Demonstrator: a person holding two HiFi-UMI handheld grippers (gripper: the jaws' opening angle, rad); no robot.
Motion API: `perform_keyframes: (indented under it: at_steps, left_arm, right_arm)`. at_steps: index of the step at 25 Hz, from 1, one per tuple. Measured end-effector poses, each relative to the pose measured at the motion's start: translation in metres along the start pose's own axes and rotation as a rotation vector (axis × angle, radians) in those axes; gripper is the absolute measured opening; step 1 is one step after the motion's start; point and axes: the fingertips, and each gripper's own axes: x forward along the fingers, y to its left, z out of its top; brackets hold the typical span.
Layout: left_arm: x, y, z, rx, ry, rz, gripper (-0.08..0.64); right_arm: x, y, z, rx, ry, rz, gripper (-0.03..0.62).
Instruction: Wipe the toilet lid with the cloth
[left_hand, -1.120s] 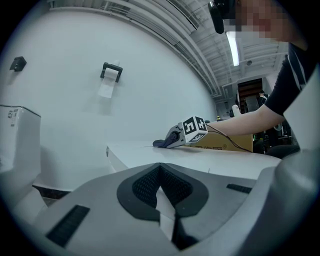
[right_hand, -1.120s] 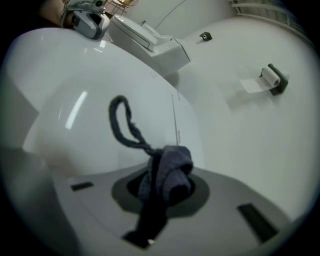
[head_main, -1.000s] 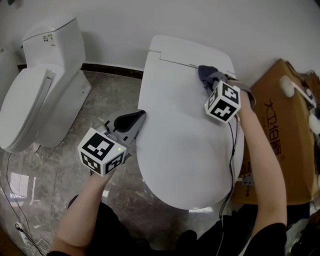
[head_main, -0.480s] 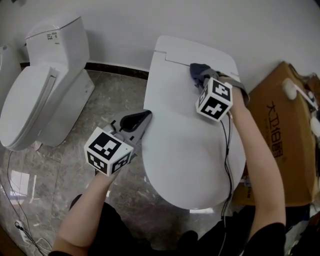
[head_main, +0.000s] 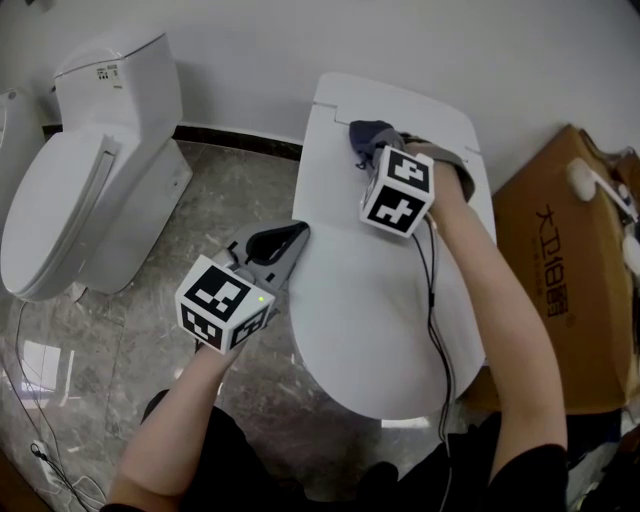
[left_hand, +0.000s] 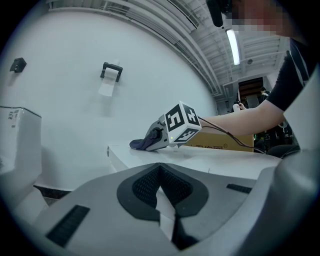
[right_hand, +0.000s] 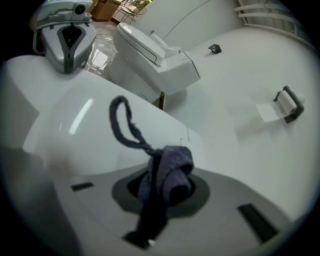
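Grey marble floor (head_main: 225, 190) and a plain white wall frame the toilet lid (head_main: 380, 300), with a second toilet (head_main: 90, 170) off to its left and a cardboard box (head_main: 570, 290) at its right.

Your right hand-held gripper (head_main: 378, 150) is pinching the dark cloth (head_main: 364, 136), which bunches out between its jaws and trails a loose loop onto the lid. Over the last second you have carried it leftward along the lid's rear edge, from near the rear right corner to about the middle of that edge. So a wiping stroke is under way, though so far it seems to cover only the strip by the hinge. The broad front part of the lid probably remains to be done.

Your left hand-held gripper (head_main: 285, 242) has its jaws pressed together on nothing. It sits at the lid's left edge, having shifted only slightly.
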Motion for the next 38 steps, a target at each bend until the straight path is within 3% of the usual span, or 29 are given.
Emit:
perform_keyframes:
  at_steps: [13,24,31,38]
  left_arm:
    - [0.0,0.0,0.0,0.001,-0.008,-0.01,0.017]
    - [0.002,0.0,0.001,-0.008,-0.024,-0.011,0.017]
    - [0.003,0.0,0.002,-0.011,-0.03,-0.015,0.017]
    - [0.003,0.0,0.003,-0.017,-0.04,-0.021,0.017]
  right_arm:
    - [0.006,0.004,0.06,-0.047,-0.054,0.019,0.067]
    - [0.006,0.005,0.082,-0.048,-0.091,0.013,0.067]
    - [-0.023,-0.009,0.046,0.004,-0.094,-0.034,0.067]
    - [-0.066,-0.03,-0.041,0.045,-0.03,-0.1,0.067]
